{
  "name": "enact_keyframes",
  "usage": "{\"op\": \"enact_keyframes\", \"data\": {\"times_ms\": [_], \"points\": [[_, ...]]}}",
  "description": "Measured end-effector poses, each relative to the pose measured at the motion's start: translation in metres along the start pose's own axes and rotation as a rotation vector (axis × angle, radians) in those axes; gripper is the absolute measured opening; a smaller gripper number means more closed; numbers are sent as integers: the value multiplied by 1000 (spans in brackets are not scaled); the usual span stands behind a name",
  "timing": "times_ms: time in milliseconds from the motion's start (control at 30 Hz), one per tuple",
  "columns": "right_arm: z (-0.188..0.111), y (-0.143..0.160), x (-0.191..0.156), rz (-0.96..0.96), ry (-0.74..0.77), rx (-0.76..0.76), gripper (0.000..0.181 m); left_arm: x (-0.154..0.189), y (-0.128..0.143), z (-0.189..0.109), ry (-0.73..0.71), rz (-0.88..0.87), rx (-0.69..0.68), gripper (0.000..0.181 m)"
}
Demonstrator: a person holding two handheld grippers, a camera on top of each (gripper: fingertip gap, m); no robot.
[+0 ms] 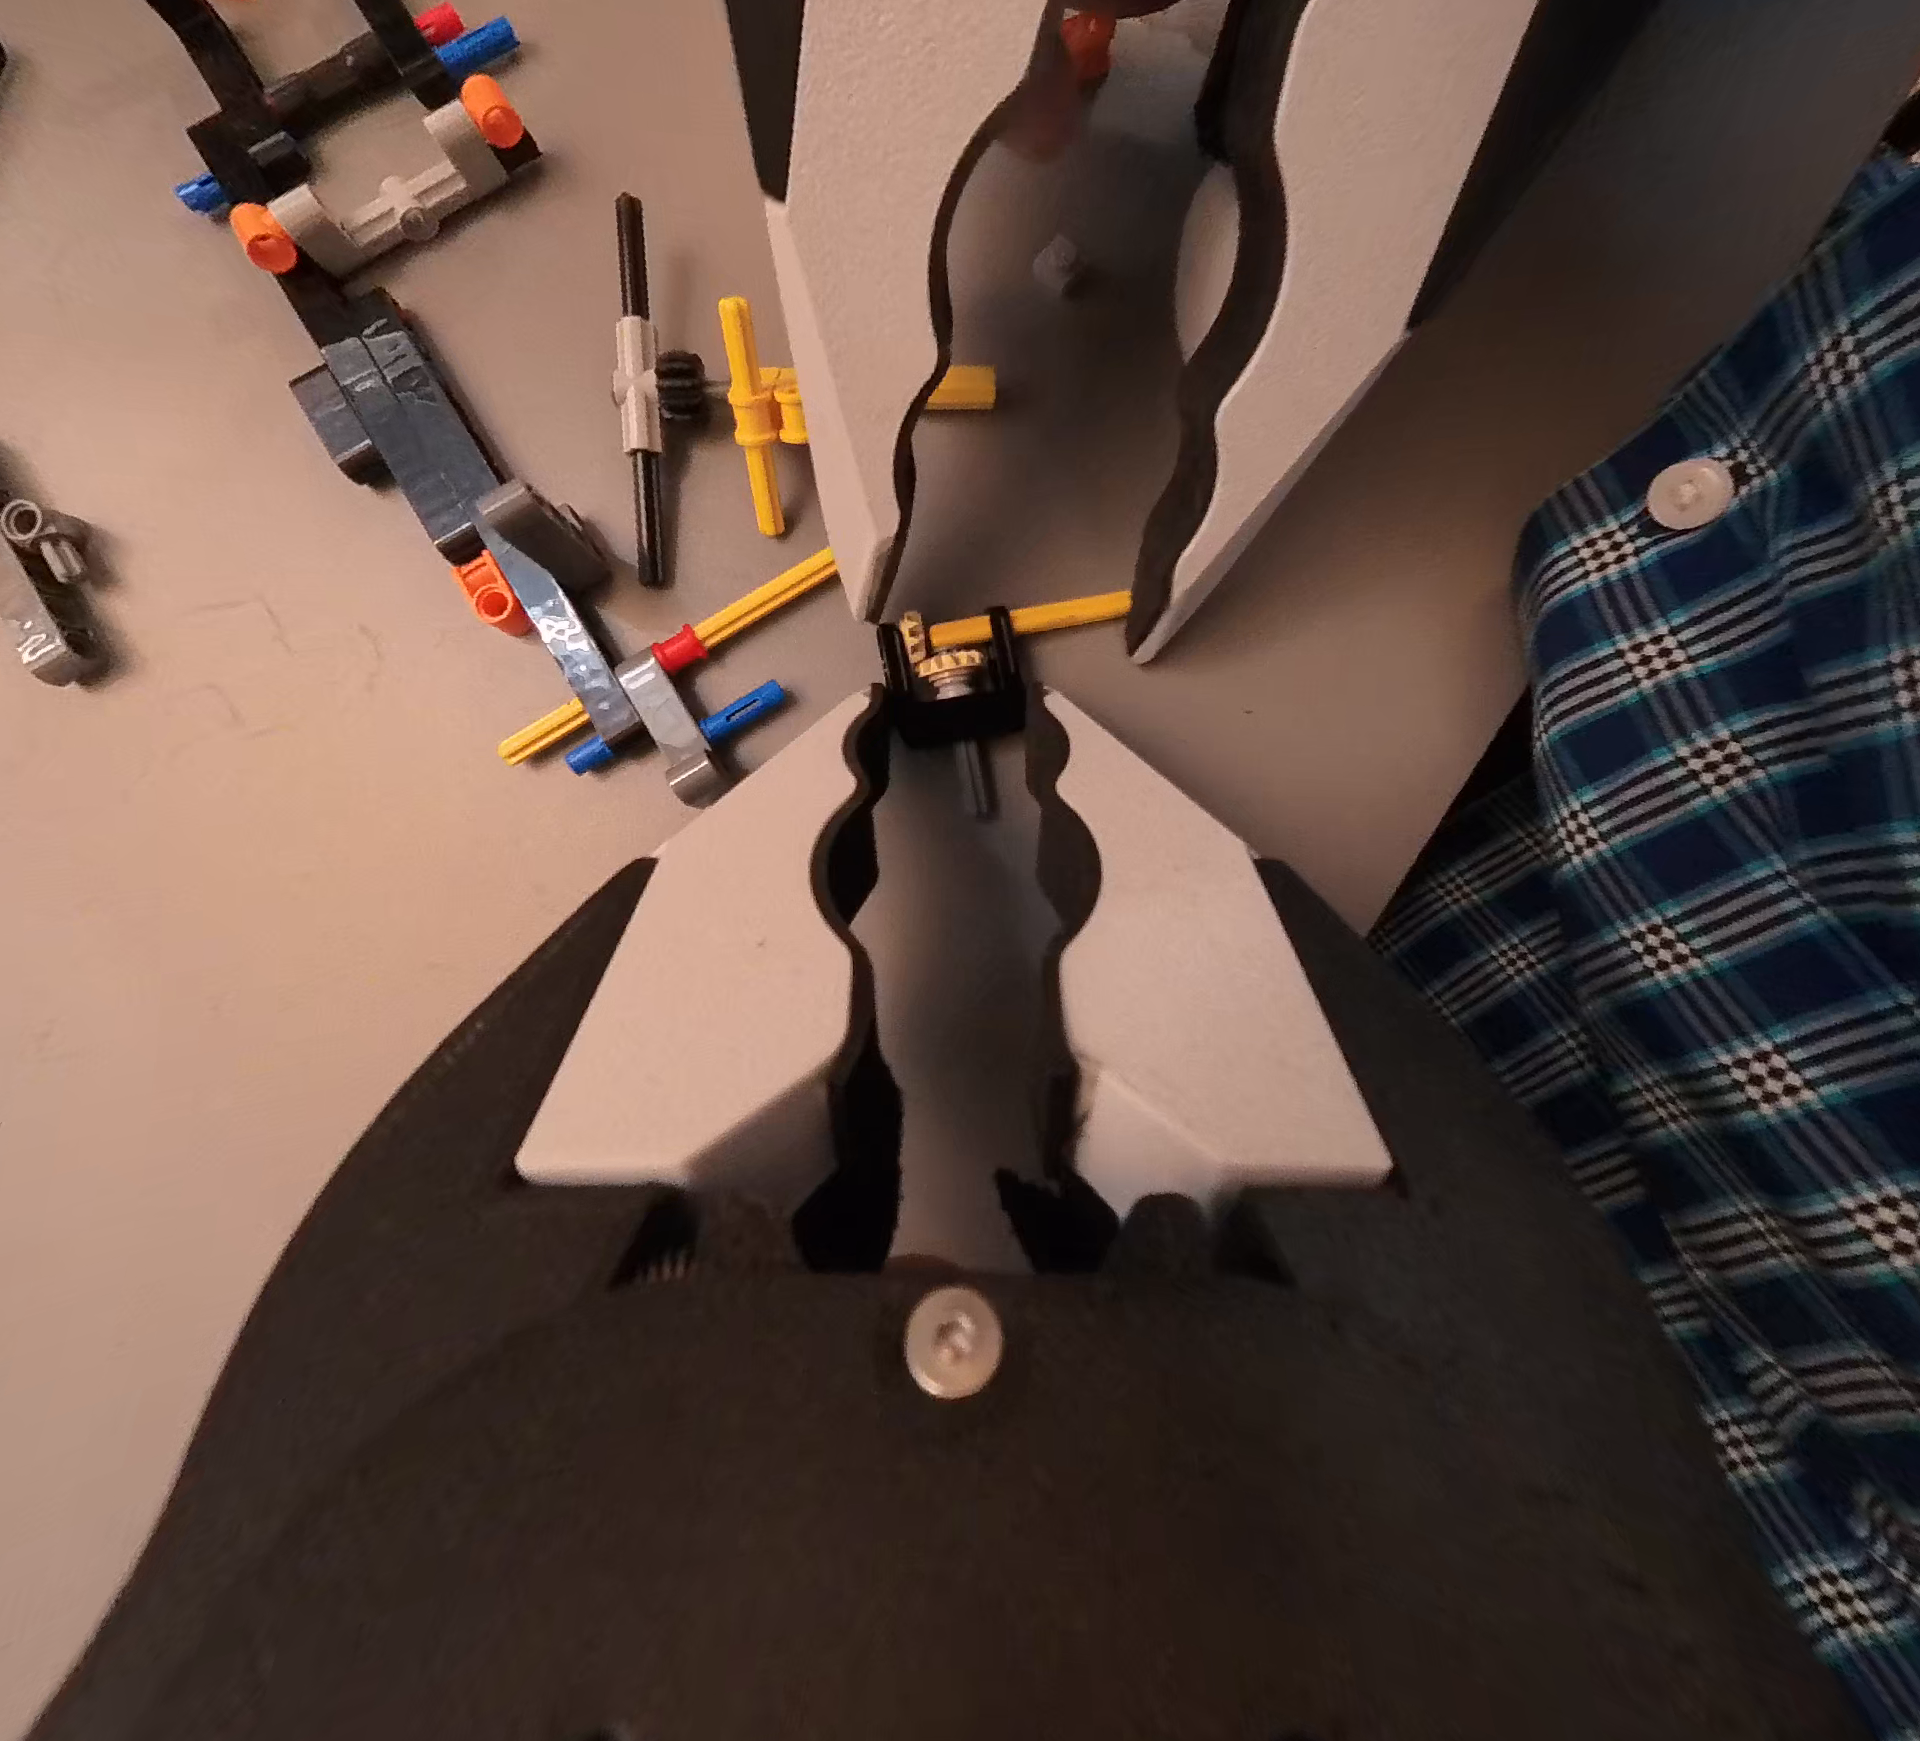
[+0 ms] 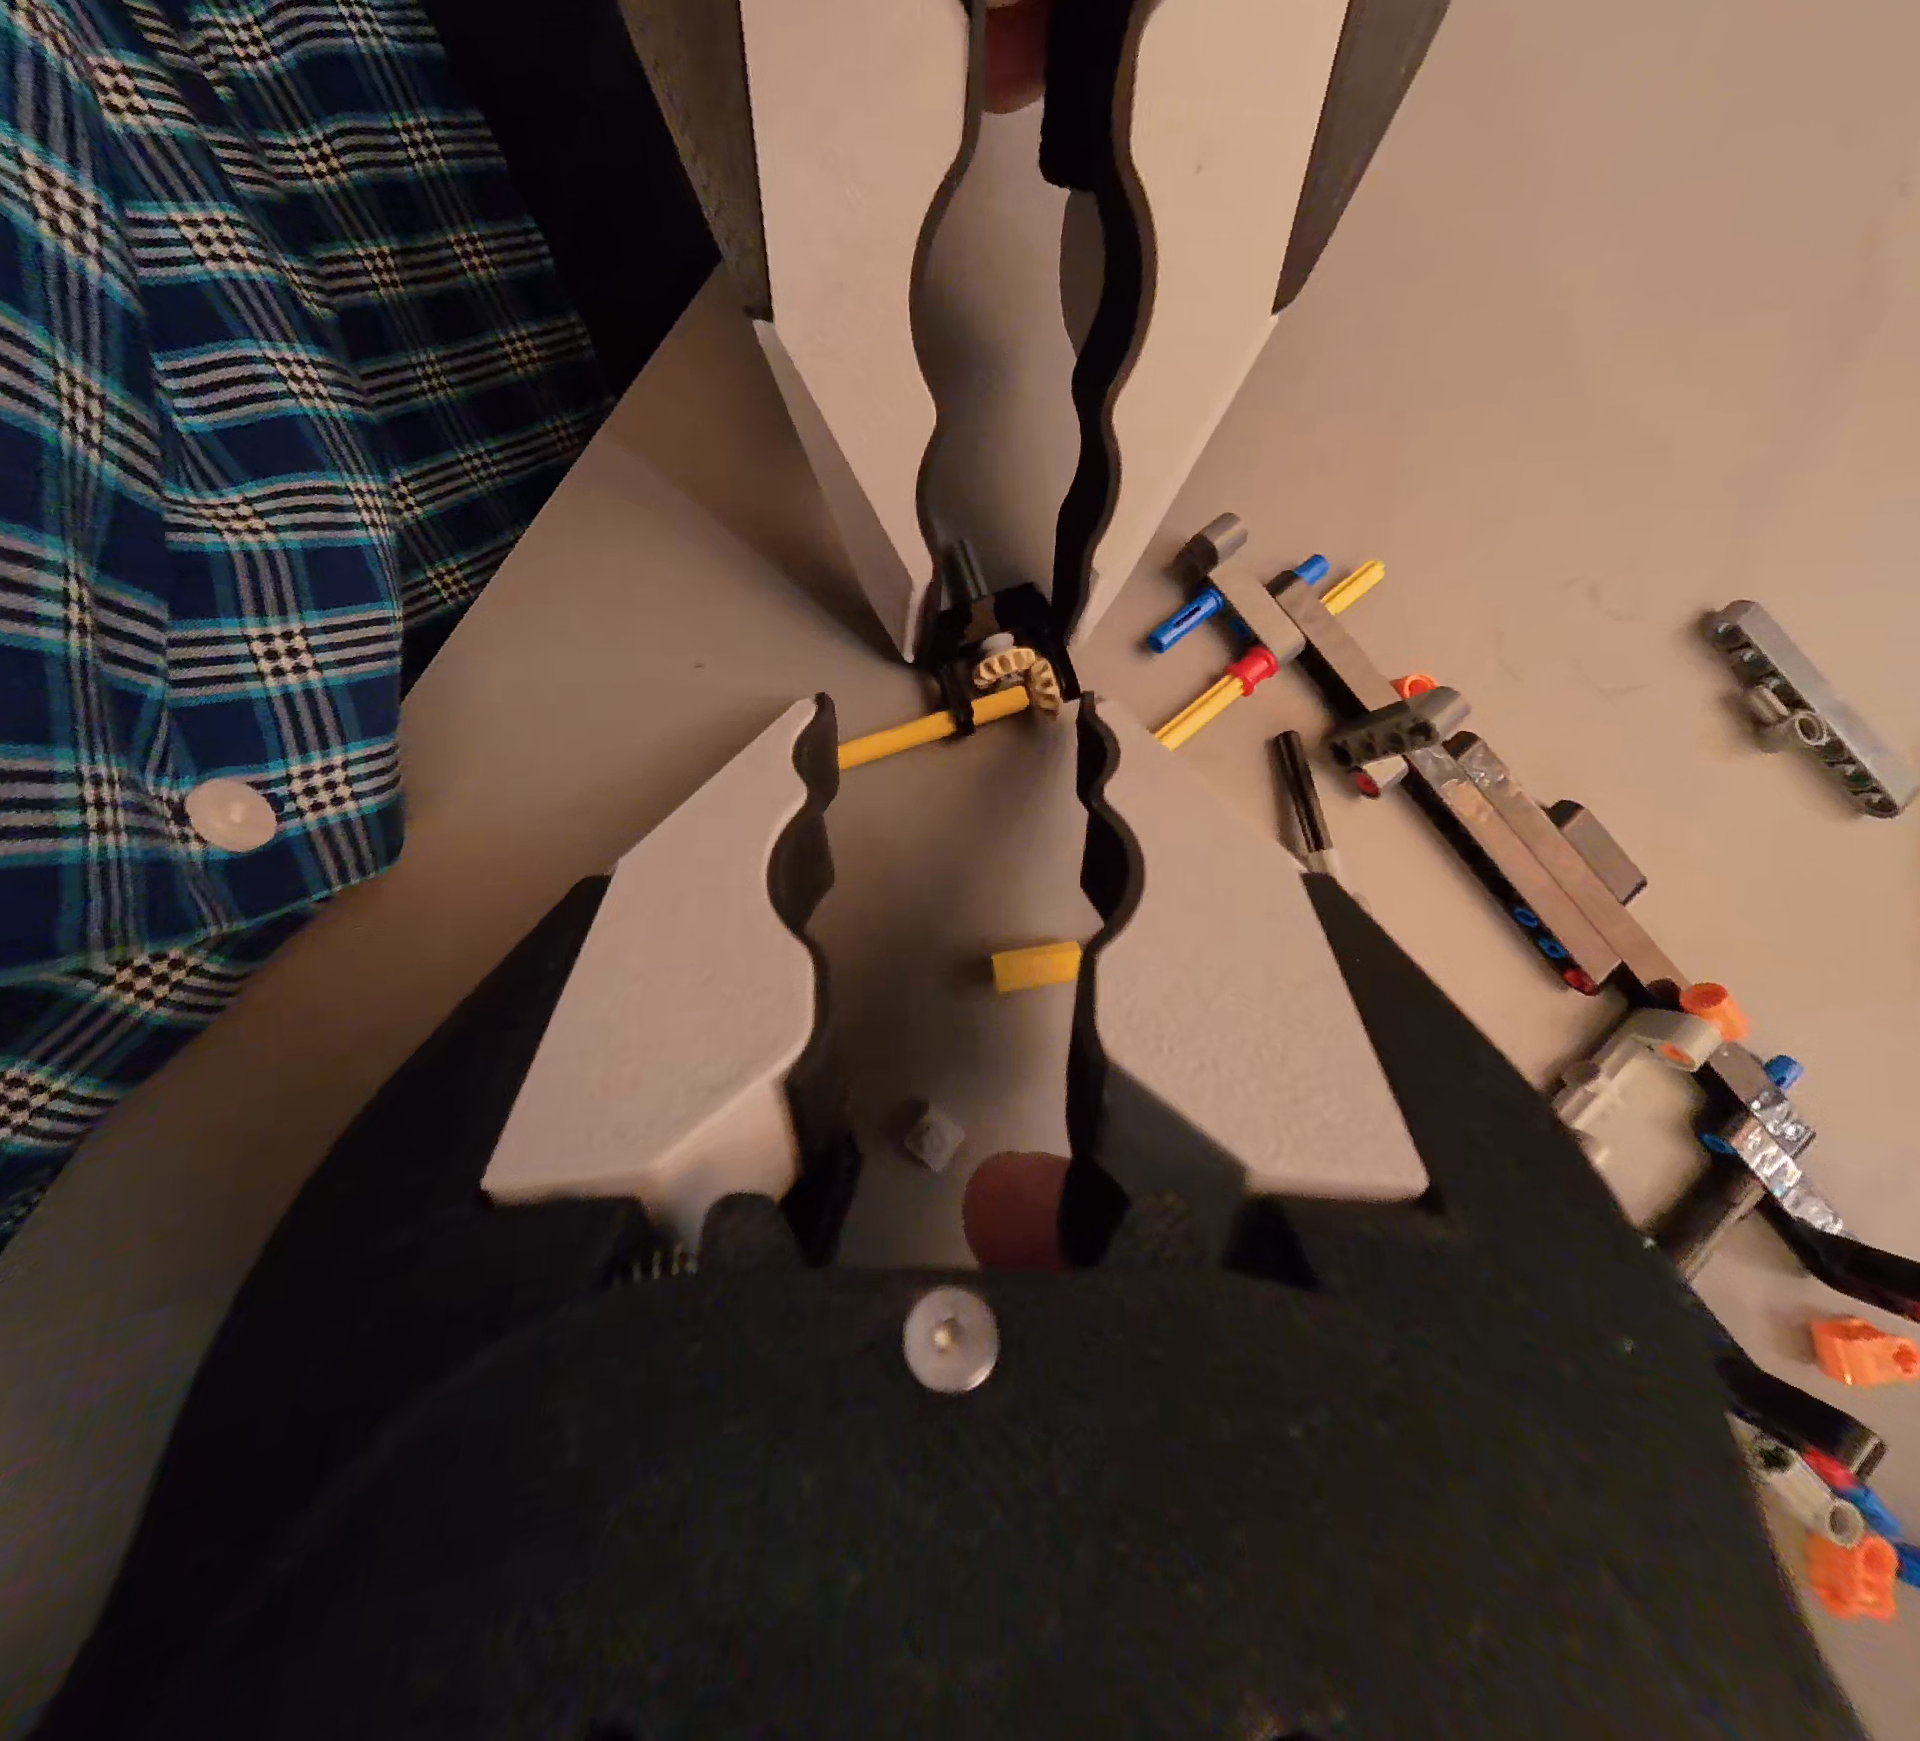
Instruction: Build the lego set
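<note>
A small black frame (image 1: 961,706) holds tan bevel gears (image 1: 940,657) and a short grey axle. My left gripper (image 1: 956,715) is shut on the frame and holds it above the table. A yellow axle (image 1: 1070,609) runs through the frame's top. My right gripper (image 1: 1003,621) comes in from the opposite side, jaws apart, straddling the axle lengthwise. In the right wrist view, my right gripper (image 2: 954,720) has one fingertip at the free end of the axle (image 2: 904,730) and the other beside the gears (image 2: 1013,668). The left gripper (image 2: 992,642) clamps the frame (image 2: 1003,616) there.
A long black and grey chassis assembly (image 1: 353,133) (image 2: 1507,839) lies on the table. Nearby are loose yellow axles (image 1: 758,413), a black axle (image 1: 639,382), a grey beam (image 2: 1808,715) and orange pieces (image 2: 1860,1359). A person's plaid shirt (image 1: 1714,756) is close by.
</note>
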State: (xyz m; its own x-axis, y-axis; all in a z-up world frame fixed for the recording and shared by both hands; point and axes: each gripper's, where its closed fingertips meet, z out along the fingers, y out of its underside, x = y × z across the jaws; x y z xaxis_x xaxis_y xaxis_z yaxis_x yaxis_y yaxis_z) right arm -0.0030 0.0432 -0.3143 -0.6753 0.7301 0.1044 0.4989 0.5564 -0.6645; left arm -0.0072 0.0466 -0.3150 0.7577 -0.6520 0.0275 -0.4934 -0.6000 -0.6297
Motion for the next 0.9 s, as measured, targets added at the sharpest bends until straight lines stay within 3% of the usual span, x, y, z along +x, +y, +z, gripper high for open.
{"op": "enact_keyframes", "data": {"times_ms": [33, 300, 500, 700, 900], "points": [[0, 0, -1, 1, -3, 0, 46, 0, 0, 0, 0, 0, 0, 23], [-5, 3, -9, -79, -49, -19, 61, 1, 1, 0, -2, 5, -4, 24], [-5, 2, -4, -96, -43, -23, 48, 1, 1, -1, 0, 7, -8, 24], [-2, -1, 0, -125, -61, -21, 54, 3, 0, -2, 14, 10, -9, 23], [2, -4, -4, -123, -105, -10, 45, 5, 0, -1, 27, 2, 0, 23]]}}
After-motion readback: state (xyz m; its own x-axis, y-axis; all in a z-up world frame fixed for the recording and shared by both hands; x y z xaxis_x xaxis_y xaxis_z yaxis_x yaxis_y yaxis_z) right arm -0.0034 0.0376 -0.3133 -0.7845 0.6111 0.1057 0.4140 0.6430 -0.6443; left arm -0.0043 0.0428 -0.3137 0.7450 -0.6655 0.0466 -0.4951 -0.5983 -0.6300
